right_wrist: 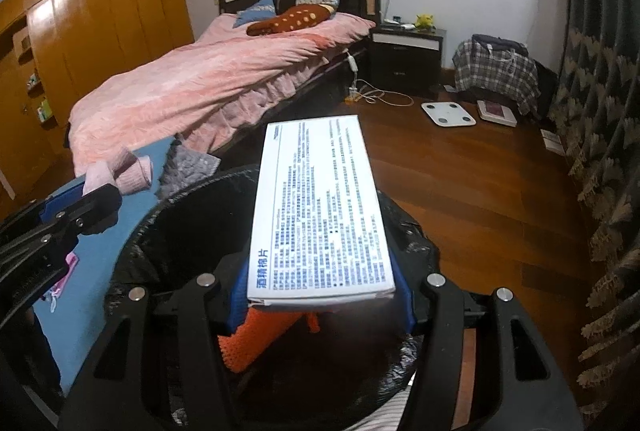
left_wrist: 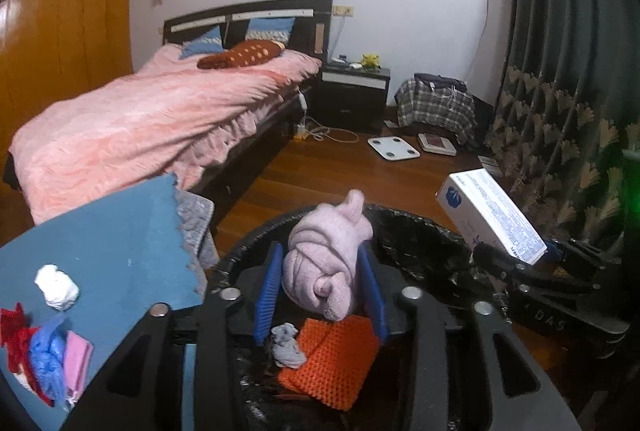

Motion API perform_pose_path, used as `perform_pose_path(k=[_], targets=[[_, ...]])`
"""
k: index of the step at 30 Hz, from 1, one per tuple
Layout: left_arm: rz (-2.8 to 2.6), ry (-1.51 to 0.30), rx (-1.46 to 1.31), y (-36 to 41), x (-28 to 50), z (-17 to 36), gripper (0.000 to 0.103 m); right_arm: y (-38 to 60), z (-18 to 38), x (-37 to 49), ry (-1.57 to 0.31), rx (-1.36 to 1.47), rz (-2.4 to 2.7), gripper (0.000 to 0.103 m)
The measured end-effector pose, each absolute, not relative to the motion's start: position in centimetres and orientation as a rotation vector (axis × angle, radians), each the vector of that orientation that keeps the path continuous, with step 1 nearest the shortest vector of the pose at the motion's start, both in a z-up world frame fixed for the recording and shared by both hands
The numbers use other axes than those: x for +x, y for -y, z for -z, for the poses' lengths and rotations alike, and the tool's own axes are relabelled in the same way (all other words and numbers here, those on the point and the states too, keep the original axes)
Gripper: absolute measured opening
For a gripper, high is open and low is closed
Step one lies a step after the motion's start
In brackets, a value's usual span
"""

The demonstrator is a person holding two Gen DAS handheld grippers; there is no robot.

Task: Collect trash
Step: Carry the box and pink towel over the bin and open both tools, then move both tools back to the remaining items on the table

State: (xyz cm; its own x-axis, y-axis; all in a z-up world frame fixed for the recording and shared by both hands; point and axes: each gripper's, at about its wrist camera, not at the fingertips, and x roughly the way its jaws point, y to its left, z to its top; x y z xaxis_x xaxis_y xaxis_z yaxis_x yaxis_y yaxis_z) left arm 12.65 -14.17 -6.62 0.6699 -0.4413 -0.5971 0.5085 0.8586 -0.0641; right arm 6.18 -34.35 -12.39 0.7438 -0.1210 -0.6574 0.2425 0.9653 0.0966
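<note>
Above bin (left_wrist: 420, 231), left gripper (left_wrist: 322, 287) fingers around pink cloth (left_wrist: 324, 263); right gripper (right_wrist: 320, 295) fingers flanking white box (right_wrist: 320, 207)

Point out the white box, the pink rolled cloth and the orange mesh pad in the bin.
white box (right_wrist: 320, 207): right wrist view, middle of its printed top face.
pink rolled cloth (left_wrist: 324, 259): left wrist view, centre of the roll.
orange mesh pad (left_wrist: 332, 363): left wrist view, middle of its top surface.
</note>
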Motion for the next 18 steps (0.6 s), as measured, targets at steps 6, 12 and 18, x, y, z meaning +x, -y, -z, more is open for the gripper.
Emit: perform_pose_path(k=[6,12,18], targets=[[0.505,-0.614,0.106,12.9,12.7,6.3,0.075,34.7,12.9,6.0,-0.699,0.17,0.218,0.09],[0.409,-0.574,0.1,9.4,12.2,5.6,0.093,33.9,12.2,5.4,-0.654,0.197,0.182,0.097],[0.331,-0.567,0.07,5.3,11.7,5.3,0.096,31.1,11.1,6.1,-0.635,0.175,0.126,0.097]])
